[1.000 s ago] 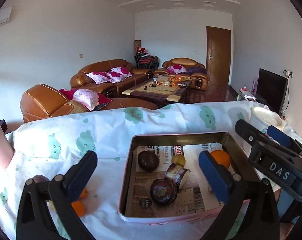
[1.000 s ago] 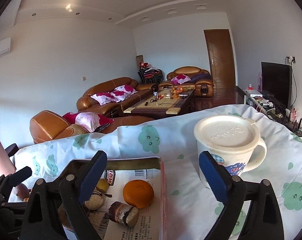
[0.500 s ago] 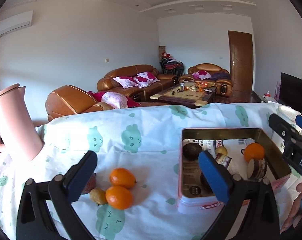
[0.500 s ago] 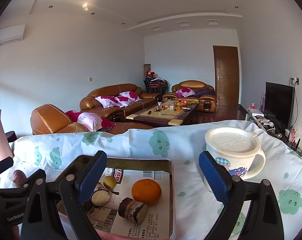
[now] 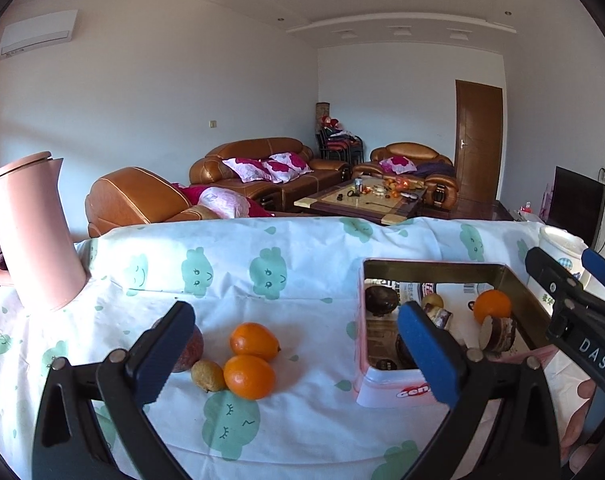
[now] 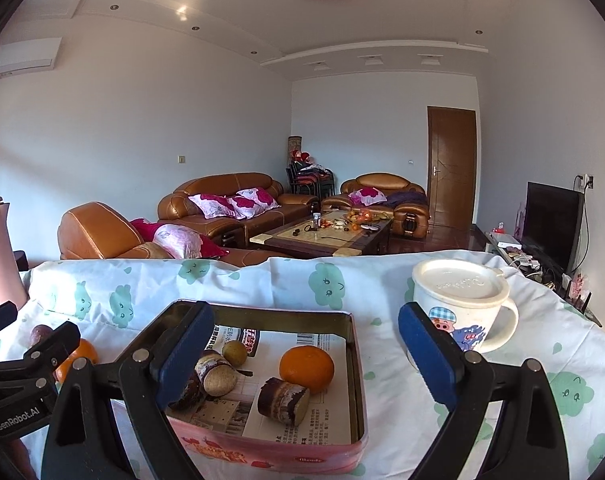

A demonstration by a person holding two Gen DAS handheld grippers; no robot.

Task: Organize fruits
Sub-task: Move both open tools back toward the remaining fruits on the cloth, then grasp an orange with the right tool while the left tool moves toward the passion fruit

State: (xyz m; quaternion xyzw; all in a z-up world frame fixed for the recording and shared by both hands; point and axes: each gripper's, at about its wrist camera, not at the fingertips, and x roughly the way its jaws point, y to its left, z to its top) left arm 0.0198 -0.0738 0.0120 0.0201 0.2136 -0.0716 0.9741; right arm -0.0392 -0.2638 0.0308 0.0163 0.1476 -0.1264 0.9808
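Note:
A pink rectangular tin (image 5: 386,388) (image 6: 270,450) lined with newspaper sits on the table. It holds an orange (image 5: 492,305) (image 6: 306,365), cut sugarcane pieces (image 6: 282,400), a small yellow-green fruit (image 6: 235,352) and a dark round fruit (image 5: 380,300). Left of the tin lie two oranges (image 5: 248,376), a small yellow-green fruit (image 5: 207,375) and a dark purple fruit (image 5: 188,350). My left gripper (image 5: 298,356) is open and empty, above these loose fruits. My right gripper (image 6: 306,364) is open and empty, over the tin.
A pink kettle (image 5: 30,232) stands at the table's left. A lidded white mug (image 6: 460,308) stands right of the tin. The tablecloth (image 5: 230,276) is white with green clouds. Sofas and a coffee table lie beyond the far edge.
My left gripper has swung left from over the tin to the loose fruits. My right gripper has shifted left and back, bringing more of the tin into view. Both stayed open.

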